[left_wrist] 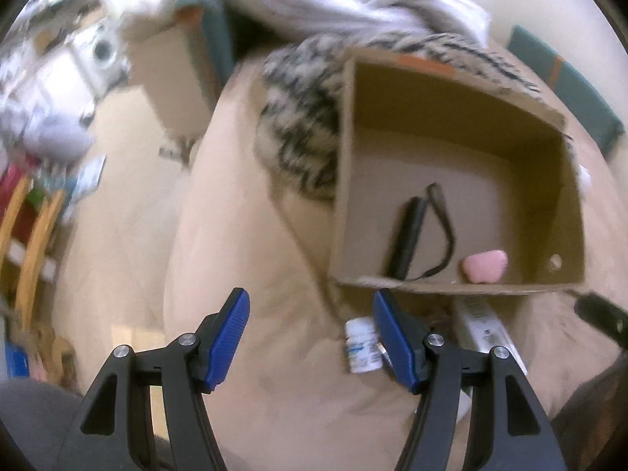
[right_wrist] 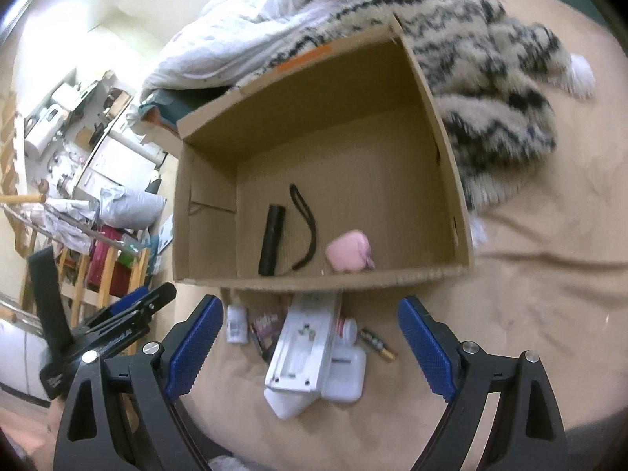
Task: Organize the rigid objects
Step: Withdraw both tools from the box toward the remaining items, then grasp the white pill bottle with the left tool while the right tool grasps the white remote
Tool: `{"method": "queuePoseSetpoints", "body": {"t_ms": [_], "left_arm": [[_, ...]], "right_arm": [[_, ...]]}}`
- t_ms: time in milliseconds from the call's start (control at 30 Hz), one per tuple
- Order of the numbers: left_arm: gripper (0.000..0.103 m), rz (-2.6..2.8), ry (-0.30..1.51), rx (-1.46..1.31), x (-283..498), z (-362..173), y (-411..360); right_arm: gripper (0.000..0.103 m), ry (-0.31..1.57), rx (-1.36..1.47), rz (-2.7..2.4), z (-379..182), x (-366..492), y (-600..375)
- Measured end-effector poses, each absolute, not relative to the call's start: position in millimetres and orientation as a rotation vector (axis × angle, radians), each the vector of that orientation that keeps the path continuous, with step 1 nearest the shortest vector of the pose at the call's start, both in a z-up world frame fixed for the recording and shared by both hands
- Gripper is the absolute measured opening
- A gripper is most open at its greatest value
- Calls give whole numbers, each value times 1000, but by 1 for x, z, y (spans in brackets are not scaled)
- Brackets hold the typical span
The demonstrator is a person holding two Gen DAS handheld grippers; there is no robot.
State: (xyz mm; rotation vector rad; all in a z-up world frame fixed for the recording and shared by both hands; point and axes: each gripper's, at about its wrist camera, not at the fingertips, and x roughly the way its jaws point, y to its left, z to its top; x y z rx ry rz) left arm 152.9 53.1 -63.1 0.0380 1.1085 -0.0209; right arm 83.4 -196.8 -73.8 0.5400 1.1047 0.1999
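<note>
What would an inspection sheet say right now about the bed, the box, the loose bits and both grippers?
Surface: beige bedcover, rumpled.
Job's things: open cardboard box holds a black flashlight, its strap and a pink case. Outside, by the near wall: small white bottle, white device, white container, battery.
Clutter: patterned fleece blanket and white duvet behind the box.
Grippers: left gripper open, empty; right gripper open, empty, above the white device.
Cables: nothing seen.
Surroundings: crowded shelves and wooden rack beside the bed, blurred.
</note>
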Motion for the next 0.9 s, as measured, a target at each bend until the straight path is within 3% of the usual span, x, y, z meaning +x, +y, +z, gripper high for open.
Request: {"method": "queuePoseSetpoints", "body": {"t_ms": [200, 400, 667, 767, 900], "left_arm": [[62, 14, 1163, -35, 162, -74, 65], [61, -46, 1352, -65, 165, -115, 56], [61, -63, 1426, 53, 166, -141, 34], [55, -72, 1449, 34, 167, -147, 35], [39, -98, 1456, 5, 170, -149, 34]], "right_arm": [[96, 1180, 536, 185, -92, 86, -188], [96, 1231, 529, 208, -103, 93, -179], [96, 1328, 462, 254, -126, 104, -154], [96, 1349, 400, 263, -131, 106, -142], [96, 1346, 284, 261, -132, 110, -123]]}}
